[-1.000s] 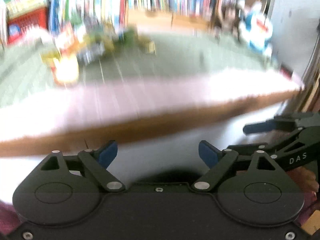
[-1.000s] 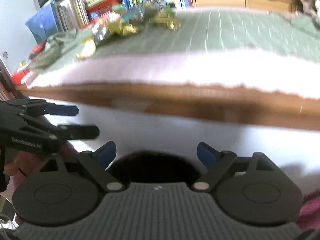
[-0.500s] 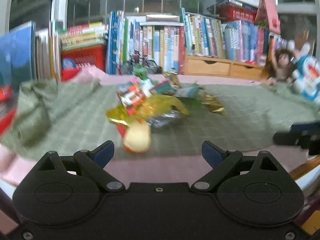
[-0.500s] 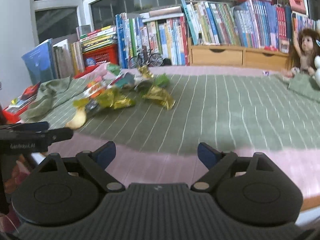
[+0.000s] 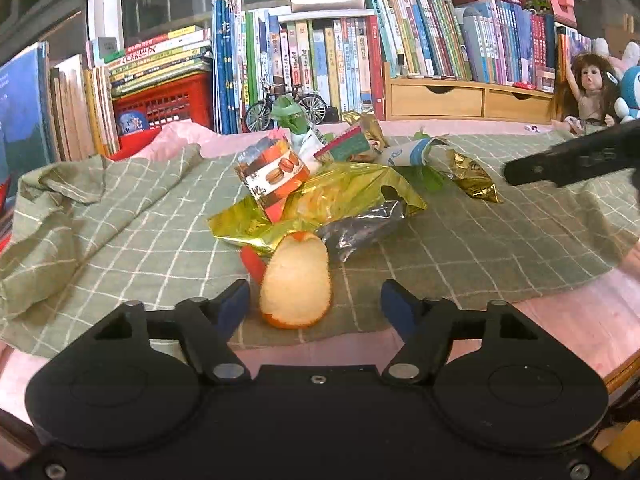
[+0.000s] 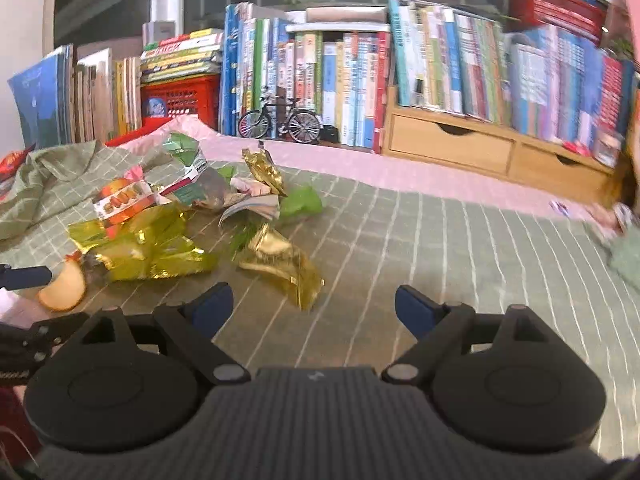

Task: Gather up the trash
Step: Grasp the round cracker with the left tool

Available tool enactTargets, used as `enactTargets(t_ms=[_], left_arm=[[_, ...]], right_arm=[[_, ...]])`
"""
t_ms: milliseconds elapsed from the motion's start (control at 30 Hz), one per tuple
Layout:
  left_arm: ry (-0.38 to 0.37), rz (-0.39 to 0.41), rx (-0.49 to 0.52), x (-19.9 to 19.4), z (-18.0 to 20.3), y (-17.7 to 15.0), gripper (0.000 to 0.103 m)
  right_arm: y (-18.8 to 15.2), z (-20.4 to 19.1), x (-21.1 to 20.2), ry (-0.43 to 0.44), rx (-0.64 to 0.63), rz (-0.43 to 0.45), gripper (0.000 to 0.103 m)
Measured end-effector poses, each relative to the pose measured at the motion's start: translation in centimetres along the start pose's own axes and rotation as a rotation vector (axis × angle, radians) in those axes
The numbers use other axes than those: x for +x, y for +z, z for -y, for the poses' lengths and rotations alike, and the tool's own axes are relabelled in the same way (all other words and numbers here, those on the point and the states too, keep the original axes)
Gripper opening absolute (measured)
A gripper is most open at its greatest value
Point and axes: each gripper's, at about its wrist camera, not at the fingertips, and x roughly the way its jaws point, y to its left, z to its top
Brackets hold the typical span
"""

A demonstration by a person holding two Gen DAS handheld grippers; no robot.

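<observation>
A: The left gripper (image 5: 315, 300) sits low at the near edge of the green checked cloth (image 5: 460, 248), its jaws closing, with the peeled fruit piece (image 5: 295, 282) between the blue pads but not yet pressed by either

B: And the other one?

A: The right gripper (image 6: 314, 306) has its jaws wide apart over bare cloth, nothing between them. A crumpled gold wrapper (image 6: 282, 266) lies just ahead, left of its line

B: Where is the rest of the trash?

A: Heaped mid-cloth behind the fruit: a yellow foil bag (image 5: 352, 192), a macaron packet (image 5: 276, 176) leaning on it, a dark silvery wrapper (image 5: 364, 228), more scraps beyond

B: What might go wrong for them?

A: The fruit looks soft and rounded, so it may squirt forward or squash as the pads meet it. It touches the foil bag, which could drag along. The loose cloth might get pinched or bunch up, and the right fingers could skate over the flat gold wrapper

B: And the room?

A: A pink-covered table under the rumpled cloth, backed by rows of books (image 5: 320, 64), a red crate (image 5: 168, 100), a model bicycle (image 6: 280, 122), wooden drawers (image 6: 452, 146) and a doll (image 5: 588, 84)
</observation>
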Motion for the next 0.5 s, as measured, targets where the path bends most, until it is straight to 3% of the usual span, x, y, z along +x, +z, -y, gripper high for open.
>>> enactTargets(t_ms=[333, 433, 500], left_arm=[[-0.025, 0.012, -0.009, 0.6, -0.2, 0.1, 0.047], [-0.029, 0.014, -0.010, 0.5, -0.2, 0.1, 0.040], [-0.030, 0.015, -0.008, 0.4, -0.1, 0.2, 0.039]], right_arm=[[1.2, -0.9, 5.3, 0.061, -0.032, -0.057, 0.085], [1.1, -1.2, 6.0, 0.070, -0.029, -0.070, 0.078], [1.0, -1.2, 6.3, 0.084, -0.018, -0.080, 0.068]])
